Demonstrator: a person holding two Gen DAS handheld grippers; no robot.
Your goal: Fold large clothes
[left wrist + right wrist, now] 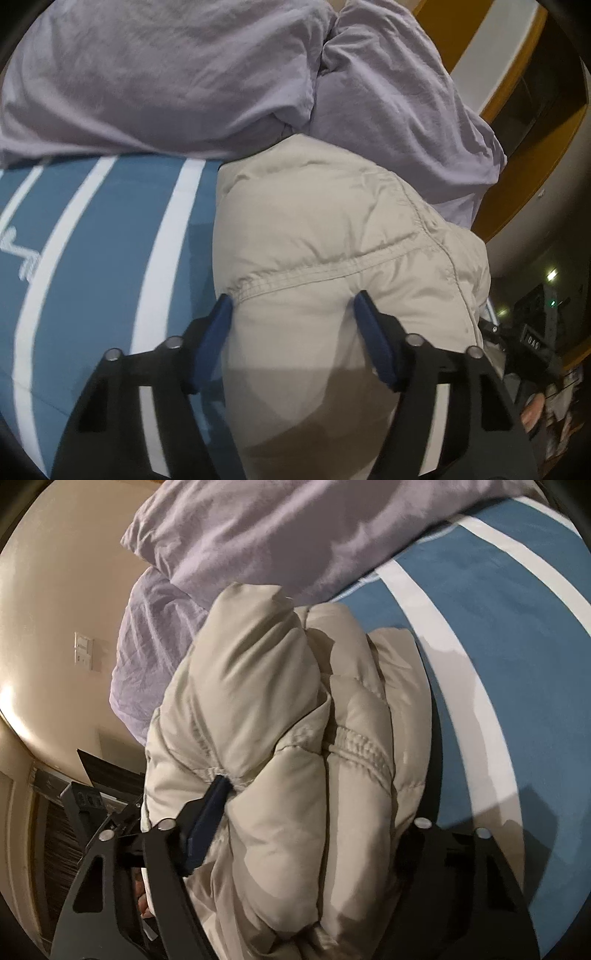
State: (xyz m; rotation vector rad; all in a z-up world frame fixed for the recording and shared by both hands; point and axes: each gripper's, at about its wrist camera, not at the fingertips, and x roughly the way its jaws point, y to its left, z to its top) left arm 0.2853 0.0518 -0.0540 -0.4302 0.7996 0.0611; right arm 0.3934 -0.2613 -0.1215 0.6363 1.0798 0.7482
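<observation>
A beige puffer jacket [314, 229] lies bundled and folded on a blue bed cover with white stripes [92, 258]. My left gripper [293, 301] has its blue fingers [221, 325] pressed on either side of a thick fold of the jacket, squeezing it. In the right wrist view the jacket [266, 709] fills the middle. My right gripper [310, 786] clamps a bulky fold; its left finger [210, 805] digs into the fabric at a seam, and the right finger is hidden behind the jacket.
A lilac duvet [166, 74] is heaped behind the jacket, also in the right wrist view [258, 528]. The bed edge is near, with a wall switch [85, 651] and dark furniture [88, 775] beyond it. Wooden trim [517, 110] lies to the right.
</observation>
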